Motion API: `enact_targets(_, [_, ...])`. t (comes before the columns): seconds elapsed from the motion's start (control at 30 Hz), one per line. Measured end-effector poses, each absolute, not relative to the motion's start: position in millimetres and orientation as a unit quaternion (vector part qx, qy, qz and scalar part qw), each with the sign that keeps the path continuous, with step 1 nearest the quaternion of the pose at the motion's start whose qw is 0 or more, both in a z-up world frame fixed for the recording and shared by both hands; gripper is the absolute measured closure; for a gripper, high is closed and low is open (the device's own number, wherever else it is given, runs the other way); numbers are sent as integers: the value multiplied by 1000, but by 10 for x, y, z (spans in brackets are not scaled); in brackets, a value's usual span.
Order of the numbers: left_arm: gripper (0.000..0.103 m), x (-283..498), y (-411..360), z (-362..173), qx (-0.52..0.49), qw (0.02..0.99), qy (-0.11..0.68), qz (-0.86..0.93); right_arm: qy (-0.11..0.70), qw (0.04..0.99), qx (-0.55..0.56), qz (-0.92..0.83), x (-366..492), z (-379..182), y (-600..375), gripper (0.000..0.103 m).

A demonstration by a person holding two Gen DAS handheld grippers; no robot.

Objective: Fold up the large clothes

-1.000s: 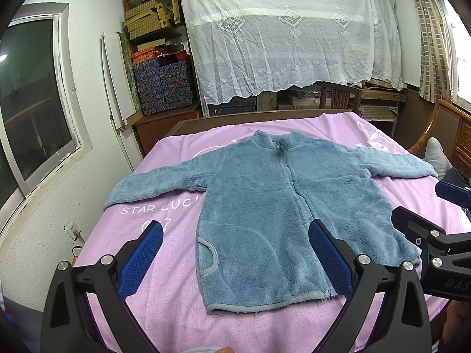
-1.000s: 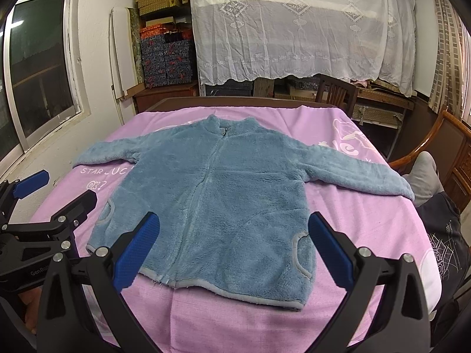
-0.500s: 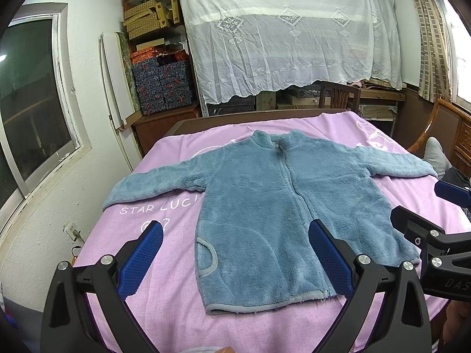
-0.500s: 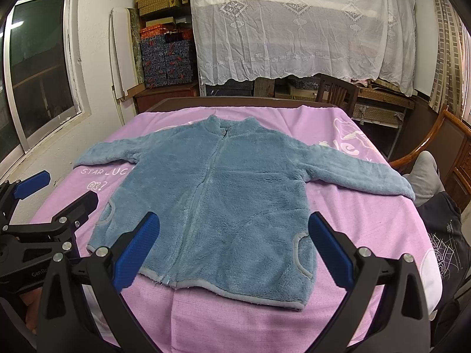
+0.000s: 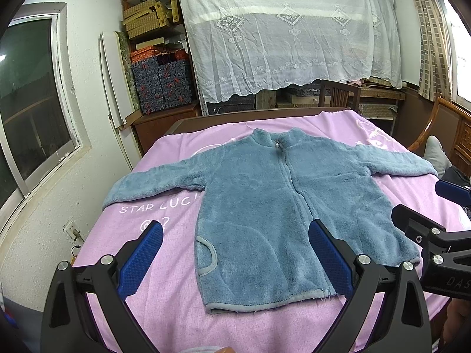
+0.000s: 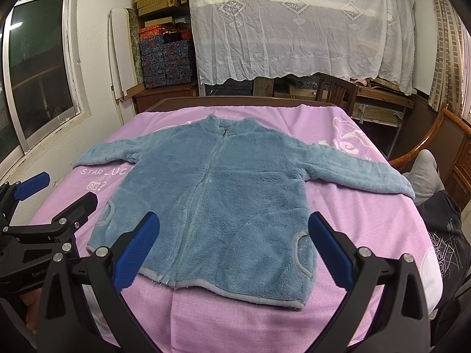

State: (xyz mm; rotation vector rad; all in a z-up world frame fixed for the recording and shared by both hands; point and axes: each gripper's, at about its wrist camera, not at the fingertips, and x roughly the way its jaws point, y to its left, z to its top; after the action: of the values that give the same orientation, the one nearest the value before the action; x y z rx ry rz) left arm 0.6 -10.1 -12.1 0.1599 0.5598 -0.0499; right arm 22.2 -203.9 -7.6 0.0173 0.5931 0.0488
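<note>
Right now nothing is folded yet — the blue fleece zip jacket (image 5: pixel 282 206) lies flat and face up on the pink bedsheet (image 5: pixel 164 309), collar toward the far edge of the bed, hem toward the near edge, zipper closed, both sleeves spread out toward the side edges. The step in hand looks like the approach before a first fold.

Both tools hover above the near edge of the bed, touching nothing. The left gripper (image 5: pixel 235 259) has its blue pads wide apart, framing the jacket's left hem corner; the right gripper (image 6: pixel 234 253) is equally spread, over the hem by the right pocket (image 6: pixel 303 257). Each gripper also shows at the edge of the other's view, so they sit side by side.

The next move, as I judge it, calls for choosing a grip — likely a sleeve cuff (image 6: pixel 403 186) or a hem corner — then lowering until one finger slides under the thick pile before closing. The right sleeve ends near the bed's right edge, so lifting it inward should come easily; the fleece is bulky and may spring back from a crease.
</note>
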Motion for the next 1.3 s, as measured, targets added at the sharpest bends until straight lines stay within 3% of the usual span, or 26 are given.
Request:
enact_targets(0.47, [4,64,-71,-216,70,952,296,-34,306,952,19,25,260,-212,-2027,5])
enact_targets(0.8, [4,601,621,-829,-38,895,442,-46,372,924,89,18,377,-714,-2573,5])
enact_targets(0.97, [4,713,712,-1009,-38,887,459,-40,381,916,122,28,473,-862,-2667,10])
enact_targets(1.03, [5,738,674,-1055,-33,885,463,-44,388,914,114,22,530,-917,-2684,22])
enact_targets(1.07, [11,752,666,-1084,-34,882,468,-47,397,910,118,22,553,-970,-2676,29])
enact_targets(1.13, [14,761,634,-1102,-25,883,467,-42,409,904,122,19,591,-1035,-2752,64])
enact_targets(1.2, [19,752,621,-1110,-12,885,463,-36,408,907,103,-3,575,-1050,-2773,79])
enact_targets(1.3, [17,725,648,-1133,4,888,458,-30,414,907,80,-10,548,-1091,-2801,81])
